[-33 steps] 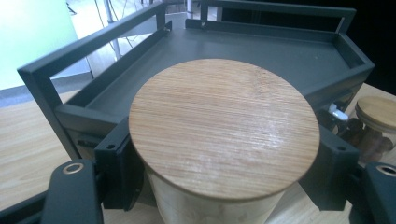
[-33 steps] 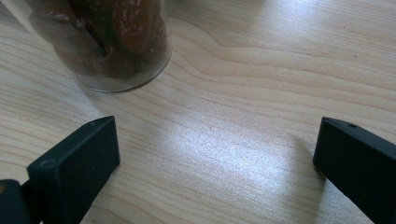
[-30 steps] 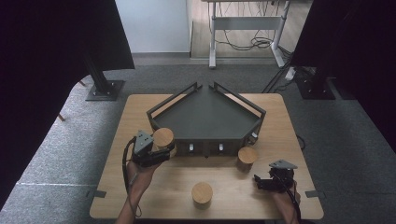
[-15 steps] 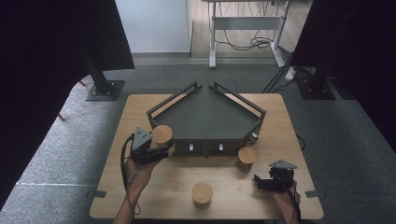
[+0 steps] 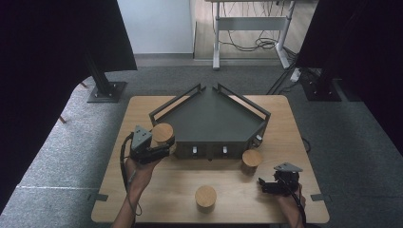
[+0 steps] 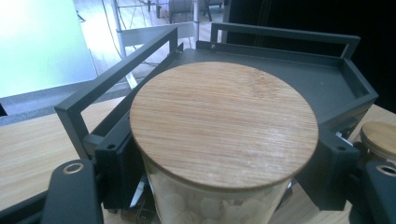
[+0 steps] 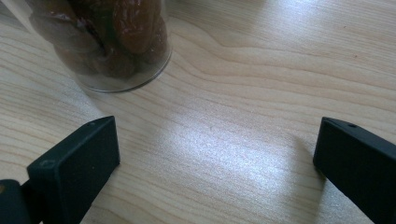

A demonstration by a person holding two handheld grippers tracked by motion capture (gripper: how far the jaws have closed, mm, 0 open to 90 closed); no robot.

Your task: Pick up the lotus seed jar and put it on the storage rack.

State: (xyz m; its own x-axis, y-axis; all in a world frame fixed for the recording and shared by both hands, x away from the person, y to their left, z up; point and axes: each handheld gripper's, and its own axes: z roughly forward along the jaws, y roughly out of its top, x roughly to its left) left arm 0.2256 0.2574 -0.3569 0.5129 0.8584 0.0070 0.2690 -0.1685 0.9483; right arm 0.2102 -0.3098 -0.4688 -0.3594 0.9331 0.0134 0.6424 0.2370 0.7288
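So far no jars are in the tray [image 5: 209,118]. The left gripper [image 5: 159,149] has its fingers clamped on one jar [image 5: 162,133], just off the tray's left corner. The right gripper [image 5: 263,185] sits spread wide, holding nothing, near the worktop's right front corner. Two jars still wait.

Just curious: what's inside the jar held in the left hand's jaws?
Through the glass of the jar, below its round wooden lid, pale whitish pieces show. What they are I can't tell; the lid covers the upper part of the jar.
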